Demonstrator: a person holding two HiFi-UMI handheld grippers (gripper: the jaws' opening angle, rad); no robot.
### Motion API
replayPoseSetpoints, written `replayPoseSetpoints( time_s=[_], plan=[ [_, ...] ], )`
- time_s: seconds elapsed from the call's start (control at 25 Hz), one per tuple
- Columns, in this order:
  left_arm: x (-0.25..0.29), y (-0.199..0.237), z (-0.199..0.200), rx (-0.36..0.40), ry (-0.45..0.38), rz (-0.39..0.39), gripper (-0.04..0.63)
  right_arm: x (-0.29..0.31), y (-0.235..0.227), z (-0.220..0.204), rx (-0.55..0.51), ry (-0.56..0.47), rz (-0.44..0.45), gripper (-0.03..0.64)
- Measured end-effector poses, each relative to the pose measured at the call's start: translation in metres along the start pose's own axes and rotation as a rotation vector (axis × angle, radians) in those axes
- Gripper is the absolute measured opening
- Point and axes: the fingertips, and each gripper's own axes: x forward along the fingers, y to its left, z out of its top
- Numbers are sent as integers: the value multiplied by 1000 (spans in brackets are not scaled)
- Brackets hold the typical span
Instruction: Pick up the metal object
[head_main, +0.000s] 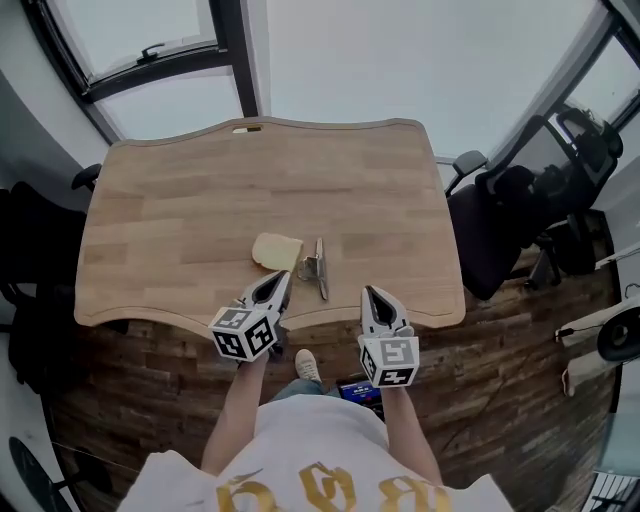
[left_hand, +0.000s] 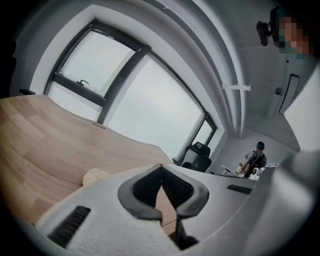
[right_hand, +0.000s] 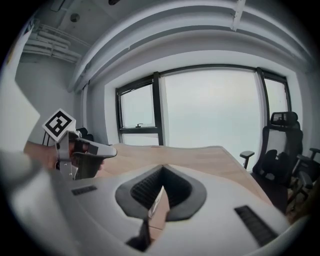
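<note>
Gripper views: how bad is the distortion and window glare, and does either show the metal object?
Head view: even light, metal object clear on the table. Left gripper view: strong fisheye bending, dark vignette, window washed out, only the bread slice shows. Right gripper view: same curvature and glare, object absent.

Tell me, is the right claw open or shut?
Shut. In the right gripper view, the right gripper shows its jaws meeting at the tips, nothing held between them.

Head view looking steeply down at worktop (head_main: 180, 220); both gripper views skimming low across it, facing windows (right_hand: 215, 107).
</note>
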Motion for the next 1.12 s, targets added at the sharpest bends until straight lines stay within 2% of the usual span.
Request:
replayPoseSetpoints(
  time_s=[0.12,0.36,0.56,0.72,0.88,1.12],
  plan=[
    [9,6,5,-11,15,-6,19,5,-1,6,3,-3,-13,11],
    [29,3,7,16,41,-37,19,10,-17,11,17,-16,-49,11],
    [38,5,11,5,43,-55,20,18,-23,12,16,-16,-42,11],
    [38,14,11,-10,39,-30,18,25,-27,8,32,-9,-38,11],
    [38,22,12,-62,0,-4,20,30,-27,-3,44,16,-27,11],
    [43,37,-2,-79,51,32,20,44,-23,-10,46,43,1,11]
  ],
)
